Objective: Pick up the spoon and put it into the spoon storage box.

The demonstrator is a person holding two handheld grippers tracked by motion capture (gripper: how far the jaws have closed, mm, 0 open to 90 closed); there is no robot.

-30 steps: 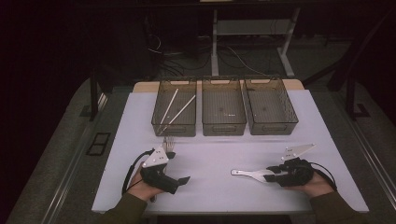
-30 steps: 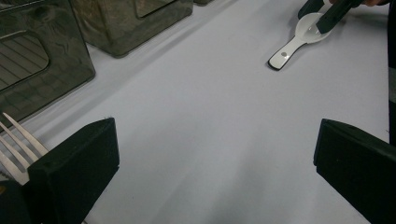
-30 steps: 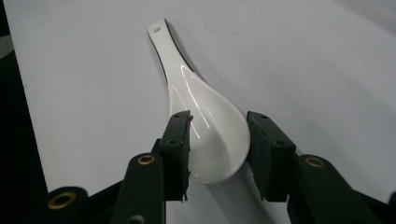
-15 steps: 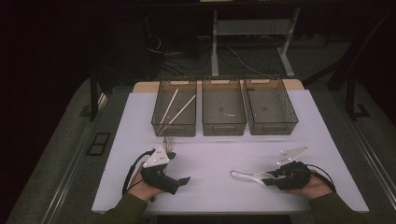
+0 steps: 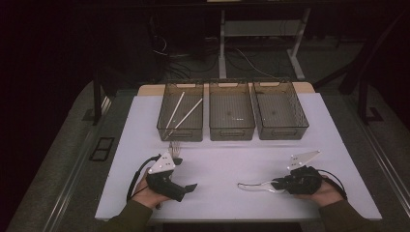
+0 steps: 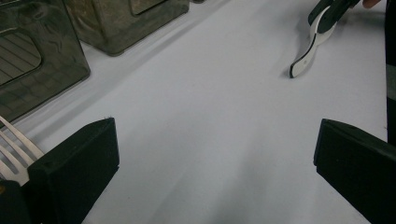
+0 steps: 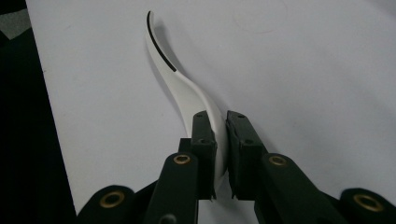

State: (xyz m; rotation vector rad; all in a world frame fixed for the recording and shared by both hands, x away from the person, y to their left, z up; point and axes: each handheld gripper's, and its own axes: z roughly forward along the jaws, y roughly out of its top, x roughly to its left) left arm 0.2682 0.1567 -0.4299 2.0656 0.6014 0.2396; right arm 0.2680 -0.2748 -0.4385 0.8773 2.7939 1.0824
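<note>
A white spoon (image 5: 251,185) lies on the white table (image 5: 222,159) at the front right, its curved handle (image 7: 182,88) running between the pads of my right gripper (image 7: 220,140). That gripper (image 5: 276,184) has just been closing and its pads now press on the spoon. From the left gripper view the spoon (image 6: 310,46) sticks out of the right gripper (image 6: 329,11). My left gripper (image 5: 186,174) rests at the front left, its jaws (image 6: 215,168) wide apart over bare table. A metal fork (image 6: 14,149) lies just beside its left jaw, and its tines (image 5: 175,147) point toward the bins.
Three dark mesh bins stand in a row at the back: left (image 5: 167,133), middle (image 5: 231,134), right (image 5: 303,123). Two pale sticks (image 5: 186,113) lie in the left bin. A broad bare strip of table separates the bins from the grippers.
The right gripper's jaws have drawn together onto the spoon's handle. Both hands have kept their places.
</note>
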